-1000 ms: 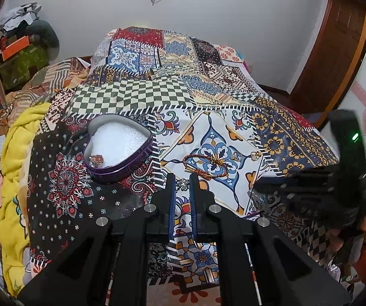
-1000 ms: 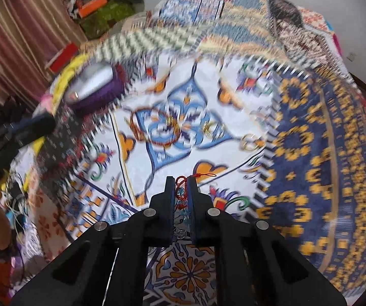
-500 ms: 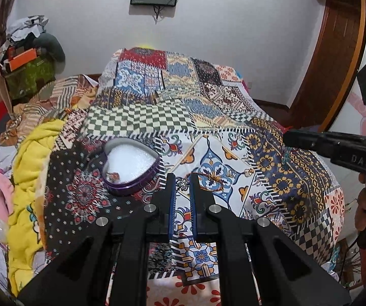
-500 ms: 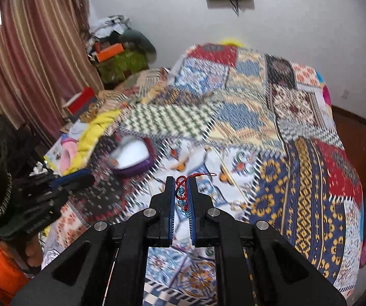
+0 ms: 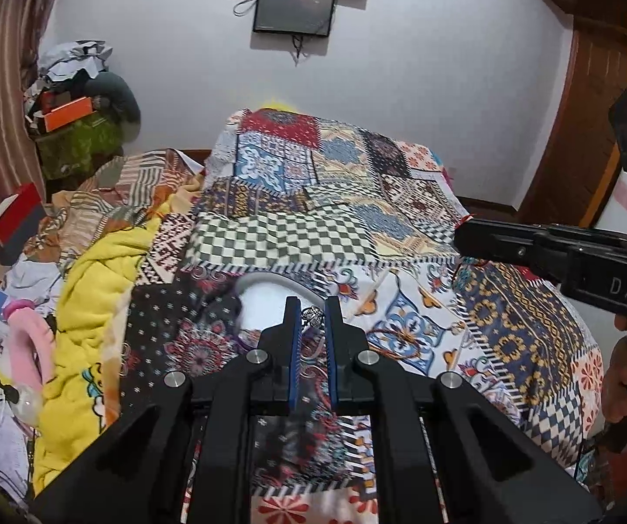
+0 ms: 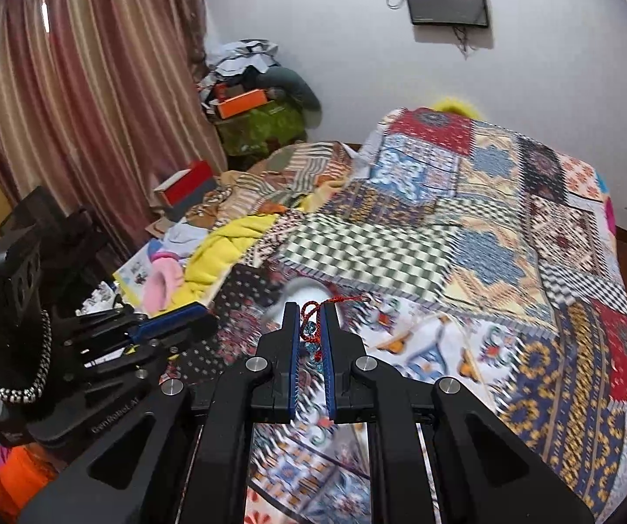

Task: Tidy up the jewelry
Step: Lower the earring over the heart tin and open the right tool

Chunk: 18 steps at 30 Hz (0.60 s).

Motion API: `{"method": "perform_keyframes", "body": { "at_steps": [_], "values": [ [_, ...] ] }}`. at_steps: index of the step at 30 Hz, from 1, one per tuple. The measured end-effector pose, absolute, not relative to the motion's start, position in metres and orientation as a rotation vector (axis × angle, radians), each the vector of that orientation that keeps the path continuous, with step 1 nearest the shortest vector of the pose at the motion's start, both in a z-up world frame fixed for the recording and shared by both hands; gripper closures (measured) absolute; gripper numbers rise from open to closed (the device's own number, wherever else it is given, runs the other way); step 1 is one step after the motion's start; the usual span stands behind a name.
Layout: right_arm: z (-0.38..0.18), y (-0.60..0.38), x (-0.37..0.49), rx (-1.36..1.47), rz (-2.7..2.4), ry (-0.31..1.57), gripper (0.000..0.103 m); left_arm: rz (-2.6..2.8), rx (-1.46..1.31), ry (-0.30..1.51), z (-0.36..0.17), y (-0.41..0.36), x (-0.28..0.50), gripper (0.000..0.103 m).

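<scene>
Two grippers are up over the bed, each with a piece of jewelry pinched in it.

From the left wrist view, the left gripper has its blue-padded fingers drawn close on a small silver filigree ornament held at the tips. Just beyond and partly hidden by the fingers lies the heart-shaped purple tin with a white lining, resting on the patchwork bedspread. A thin red-and-gold bangle lies loose on the white-and-blue patch to the right of the tin. The right gripper reaches in from the right edge, a bit of red thread showing at its tip, with the person's hand below it.

From the right wrist view, the right gripper's fingers are clamped on a red braided cord bracelet with teal beads, its loose end trailing right. The tin shows as a blurred white patch just past the fingertips. The left gripper sits low on the left, too side-on to read there.

I judge the step in hand to be carrying both pieces to the tin. Next, each gripper needs to come down over the lining and part so its piece drops inside; the dangling cord could catch on the rim.
</scene>
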State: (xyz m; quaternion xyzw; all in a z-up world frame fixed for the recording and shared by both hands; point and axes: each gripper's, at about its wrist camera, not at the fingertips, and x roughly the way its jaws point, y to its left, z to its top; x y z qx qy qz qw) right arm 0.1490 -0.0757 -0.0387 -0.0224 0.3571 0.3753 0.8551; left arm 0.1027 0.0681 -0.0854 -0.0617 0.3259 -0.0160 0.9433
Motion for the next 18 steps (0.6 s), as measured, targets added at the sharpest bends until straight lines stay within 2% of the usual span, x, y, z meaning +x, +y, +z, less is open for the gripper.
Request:
{"method": "perform_keyframes", "body": {
  "at_steps": [18],
  "values": [
    [-0.07, -0.009, 0.194, -0.054, 0.849, 0.817, 0.095, -0.013, -0.17, 0.705, -0.116, 0.1, 0.15, 0.094]
  ]
}}
